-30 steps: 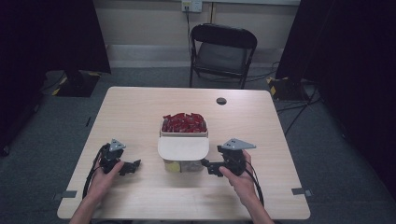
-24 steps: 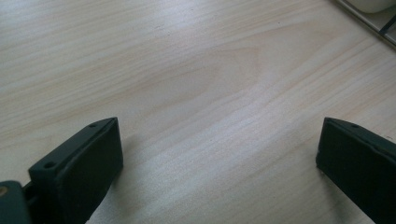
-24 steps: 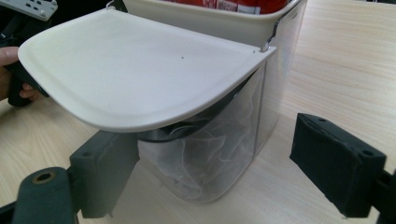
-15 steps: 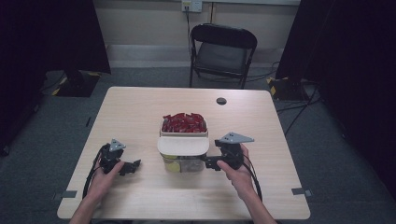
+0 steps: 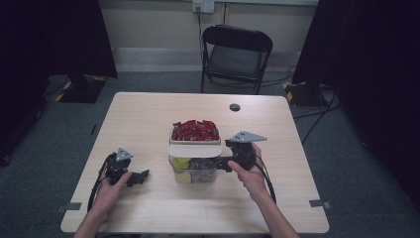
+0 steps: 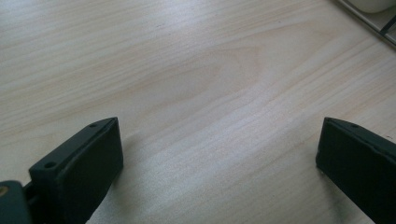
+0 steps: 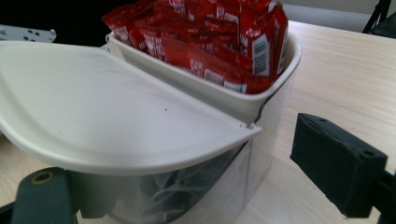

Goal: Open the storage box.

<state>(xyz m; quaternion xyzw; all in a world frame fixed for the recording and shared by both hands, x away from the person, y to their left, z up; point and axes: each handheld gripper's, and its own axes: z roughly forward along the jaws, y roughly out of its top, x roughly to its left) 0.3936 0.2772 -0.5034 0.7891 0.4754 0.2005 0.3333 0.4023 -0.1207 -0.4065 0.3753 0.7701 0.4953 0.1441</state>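
Your right gripper (image 5: 221, 163) stands with its jaws apart, nothing pinched between them. In the right gripper view one jaw sits low beside the clear lower wall of the condiment container (image 7: 196, 186), the other stands off to the side over bare wood, and the white lid flap (image 7: 107, 116) spans the space above them. No pad presses on the plastic as far as that view shows.

Your left gripper (image 5: 140, 177) rests released on the table (image 5: 148, 124), well apart from the container; the left gripper view gives both jaws wide over plain wood grain, nothing between them.

The container stands at mid-table, just in front of you. Its rear bin holds red sauce packets (image 5: 194, 130), heaped to the rim. The front compartment sits under the flap, with yellow-green packets (image 5: 181, 163) and darker contents visible through the clear wall.

Step in hand, by my reading: approach to the front compartment from its right side, grip not yet made.

The next move calls for you to settle what the jaws take: the edge of the flap or the wall below it. The flap is thin and curved, so bring one jaw under its lip and one above before closing. The container looks light, so it may slide; your left gripper is free to steady it.
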